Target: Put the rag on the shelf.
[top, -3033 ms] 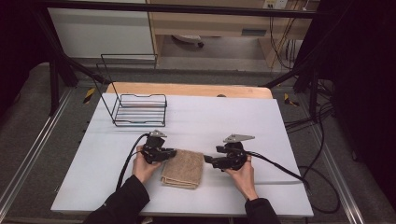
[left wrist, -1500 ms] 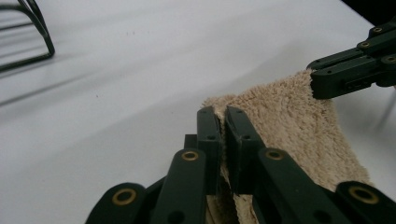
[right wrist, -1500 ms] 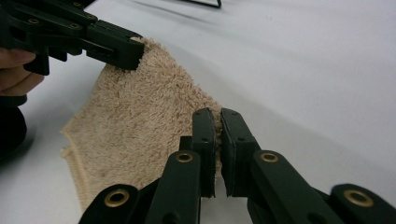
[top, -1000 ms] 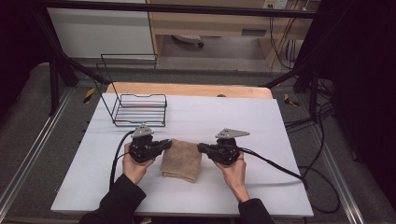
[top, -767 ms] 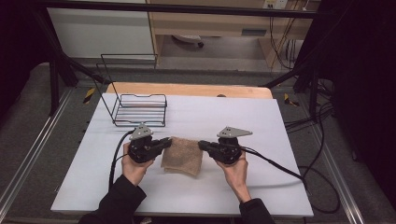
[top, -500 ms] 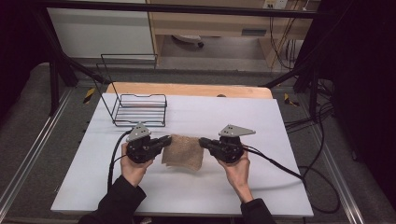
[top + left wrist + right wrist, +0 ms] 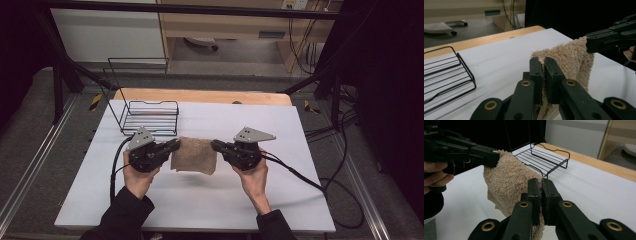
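Jaws of the left gripper point(image 7: 172, 145) and right gripper point(image 7: 216, 145) each pinch an upper corner of the beige terry-cloth towel point(image 7: 194, 155), likely so it hangs flat between them above the white table point(image 7: 300, 130). Both gripper views show fabric clamped between pads; the high view adds the black wire basket point(image 7: 149, 118) behind.
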Available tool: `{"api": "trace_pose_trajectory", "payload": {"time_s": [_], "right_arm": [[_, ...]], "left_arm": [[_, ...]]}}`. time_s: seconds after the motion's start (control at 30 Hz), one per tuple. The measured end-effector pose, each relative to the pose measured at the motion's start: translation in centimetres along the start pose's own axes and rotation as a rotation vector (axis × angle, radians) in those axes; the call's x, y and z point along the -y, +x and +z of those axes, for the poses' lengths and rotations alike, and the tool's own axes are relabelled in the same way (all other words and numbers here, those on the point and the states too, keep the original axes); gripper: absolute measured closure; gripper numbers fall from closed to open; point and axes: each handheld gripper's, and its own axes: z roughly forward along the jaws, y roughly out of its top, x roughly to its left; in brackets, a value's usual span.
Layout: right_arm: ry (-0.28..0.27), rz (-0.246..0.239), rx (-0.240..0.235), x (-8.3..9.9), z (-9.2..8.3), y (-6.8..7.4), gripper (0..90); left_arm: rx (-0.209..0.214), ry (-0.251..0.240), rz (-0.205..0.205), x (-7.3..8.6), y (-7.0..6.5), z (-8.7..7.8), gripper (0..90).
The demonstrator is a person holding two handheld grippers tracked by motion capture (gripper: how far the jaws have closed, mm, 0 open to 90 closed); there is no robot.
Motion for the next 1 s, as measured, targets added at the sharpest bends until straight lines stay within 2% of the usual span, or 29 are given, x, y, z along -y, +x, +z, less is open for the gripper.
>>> {"api": "trace_pose_trajectory", "payload": {"time_s": [0.23, 0.67, 1.0], "right_arm": [[-0.034, -0.019, -0.006, -1.7, 0.4, 0.6, 86.3], [-0.095, -0.040, -0.010, -4.9, 2.1, 2.0, 86.3], [-0.135, -0.079, 0.003, -8.0, 3.9, 3.3, 86.3]], "left_arm": [[-0.006, -0.030, -0.005, -1.0, 0.6, -1.1, 84.8], [-0.045, -0.058, 0.030, -3.6, 2.6, -3.5, 84.7], [-0.071, -0.126, 0.014, -5.2, 4.8, -5.2, 84.6]]}}
